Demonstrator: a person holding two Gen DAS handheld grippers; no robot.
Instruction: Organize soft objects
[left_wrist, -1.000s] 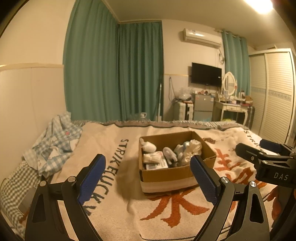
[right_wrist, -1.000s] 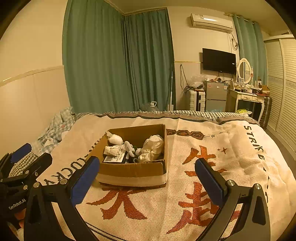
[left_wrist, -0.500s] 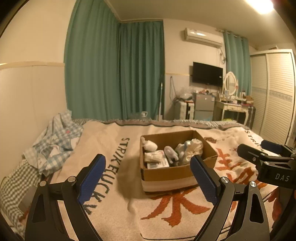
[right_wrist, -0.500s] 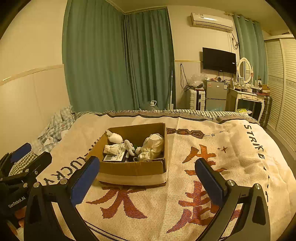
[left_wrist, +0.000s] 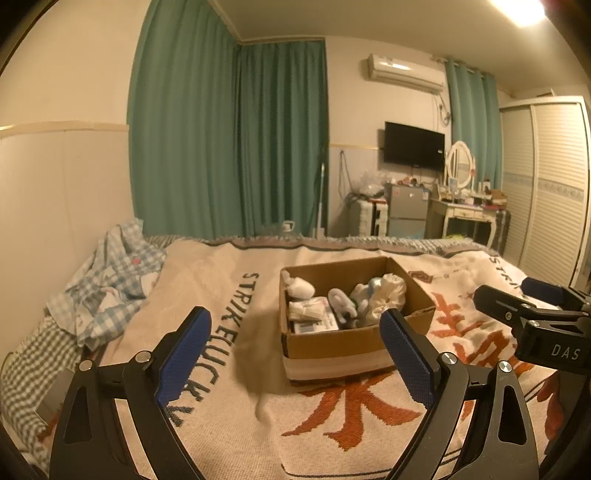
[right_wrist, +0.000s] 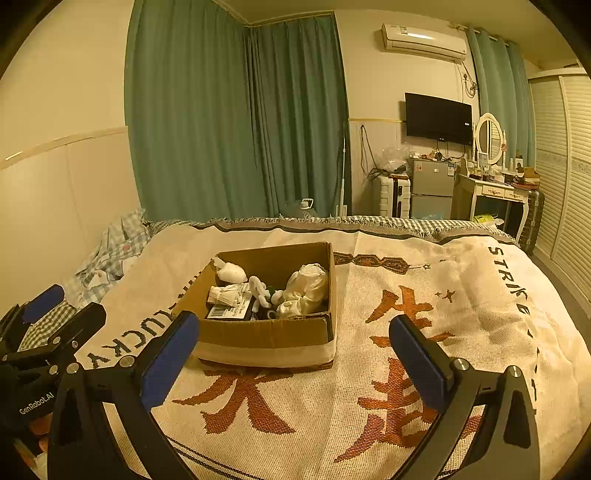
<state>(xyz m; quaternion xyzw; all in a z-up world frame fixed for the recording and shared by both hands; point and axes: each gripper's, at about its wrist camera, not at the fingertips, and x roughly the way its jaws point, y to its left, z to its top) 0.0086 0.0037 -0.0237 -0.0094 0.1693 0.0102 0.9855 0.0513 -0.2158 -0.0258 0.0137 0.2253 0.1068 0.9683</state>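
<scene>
Spread over the bed, the blanket (right_wrist: 424, 280) carries a cardboard box (right_wrist: 266, 332) already filled with soft objects (right_wrist: 306, 291), while both hand-held grippers, left (left_wrist: 295, 354) and right (right_wrist: 291, 354), are held open and empty.

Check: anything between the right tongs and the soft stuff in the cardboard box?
Only the cardboard box's near wall. The right tongs are open and empty, held short of it; bare blanket lies below. The soft items sit behind that wall, so entry looks best from above.
</scene>
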